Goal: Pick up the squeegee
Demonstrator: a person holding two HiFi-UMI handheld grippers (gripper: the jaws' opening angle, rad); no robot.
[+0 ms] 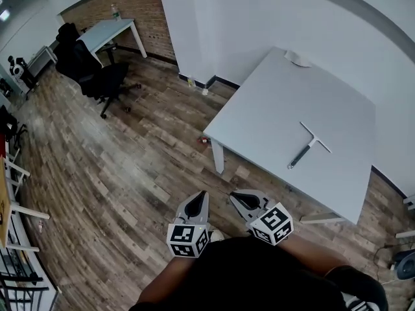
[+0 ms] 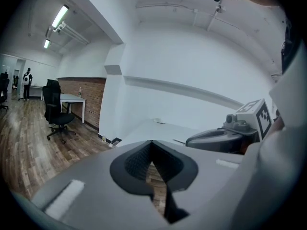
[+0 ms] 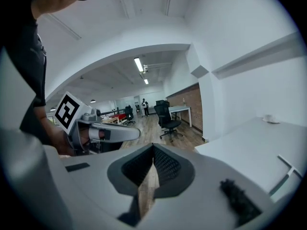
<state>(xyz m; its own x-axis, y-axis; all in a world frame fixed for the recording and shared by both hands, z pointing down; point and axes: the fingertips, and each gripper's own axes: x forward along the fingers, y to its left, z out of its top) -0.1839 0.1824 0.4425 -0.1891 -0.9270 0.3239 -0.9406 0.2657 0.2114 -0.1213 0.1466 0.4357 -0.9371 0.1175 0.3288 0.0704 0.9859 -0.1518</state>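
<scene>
The head view looks steeply down on the white table [image 1: 272, 109]; both gripper views look level across it.

There are two desks: the near desk [image 1: 272, 102] on the right and the far desk [image 1: 107, 30] at the left. One squeegee [image 1: 308, 145] and one small white object [image 1: 297, 57] are on the near desk. One bottle [image 1: 115, 10] is on the far desk, with one black office chair [image 1: 104, 76] beside it. There are two grippers, the left gripper [image 1: 201, 195] and the right gripper [image 1: 233, 195]. One person [image 2: 28, 83] stands far off.
</scene>
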